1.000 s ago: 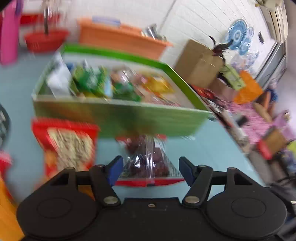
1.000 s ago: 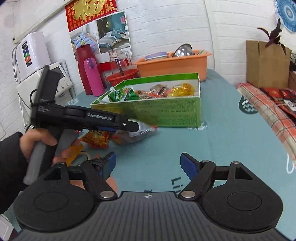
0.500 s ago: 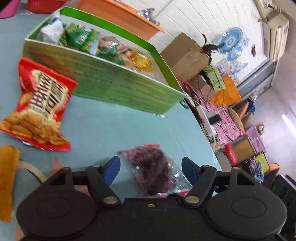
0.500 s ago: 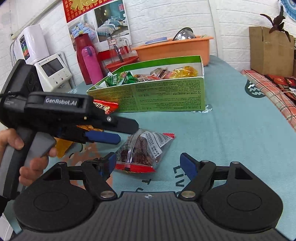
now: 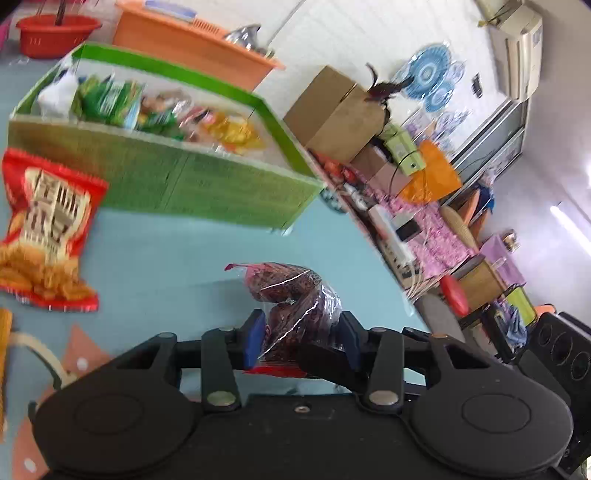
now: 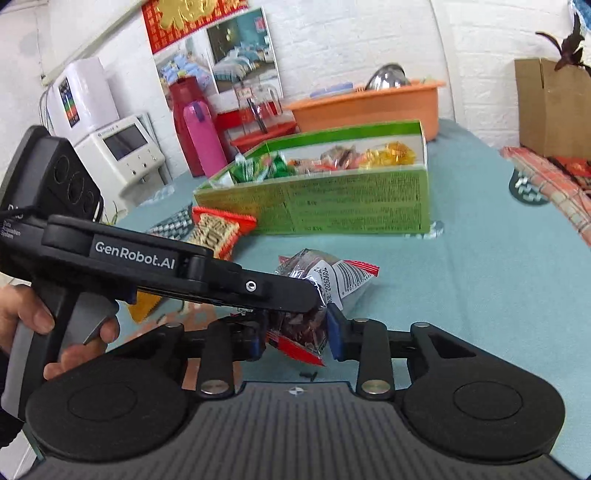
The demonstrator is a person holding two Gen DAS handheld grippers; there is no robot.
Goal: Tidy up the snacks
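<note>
A clear bag of dark dried fruit [image 5: 295,299] with a red edge is pinched between both grippers above the teal table. My left gripper [image 5: 301,338] is shut on its lower part. My right gripper [image 6: 295,334] is shut on the same bag [image 6: 314,291] from the other side, and the left gripper's body [image 6: 155,269] crosses the right wrist view. The green snack box [image 5: 177,184] holds several packets and stands beyond the bag; it also shows in the right wrist view [image 6: 351,206]. A red chip bag [image 5: 44,232] lies left of it.
An orange basin [image 6: 369,107] and a red bowl [image 5: 55,33] stand behind the box. A pink bottle [image 6: 203,140] and a red flask stand at the back left. A brown cardboard box [image 6: 550,107] is at the far right. The table edge runs on the right [image 5: 369,236].
Both grippers have closed on the dried fruit bag, which lay on the table half a second ago. The bag now stands up between the fingers.
</note>
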